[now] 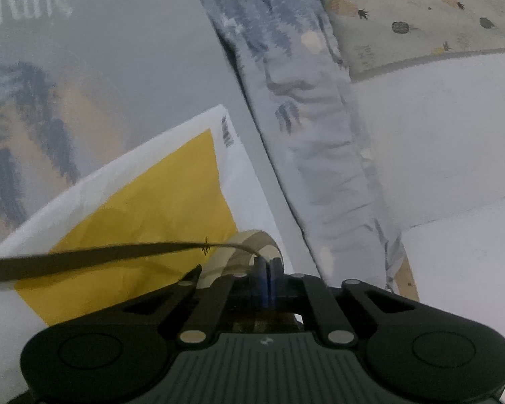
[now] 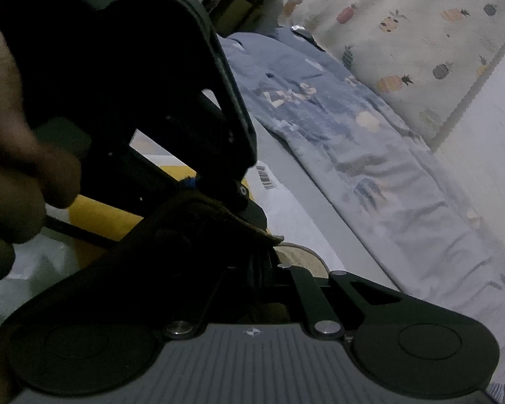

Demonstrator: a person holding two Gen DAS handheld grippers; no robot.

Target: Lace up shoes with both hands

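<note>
My left gripper (image 1: 268,264) is shut on a dark flat shoelace (image 1: 94,258), which stretches taut from the pinched fingers toward the left edge. Just beyond the fingers a tan, pale-edged part of the shoe (image 1: 249,240) curves up. In the right wrist view my right gripper (image 2: 261,262) looks shut, with the shoe's brown tongue or upper (image 2: 219,212) lying over its fingers; what it pinches is too dark to tell. The left gripper's black body (image 2: 144,77) and the person's hand (image 2: 13,168) fill the left of that view. The shoe's pale toe (image 2: 303,257) peeks out behind.
The shoe rests on a white and yellow paper bag (image 1: 144,202) on a grey printed bedsheet (image 1: 111,50). A crumpled blue-grey duvet (image 2: 353,141) runs alongside. A pineapple-print pillow (image 2: 421,40) and a white wall (image 1: 437,134) lie behind.
</note>
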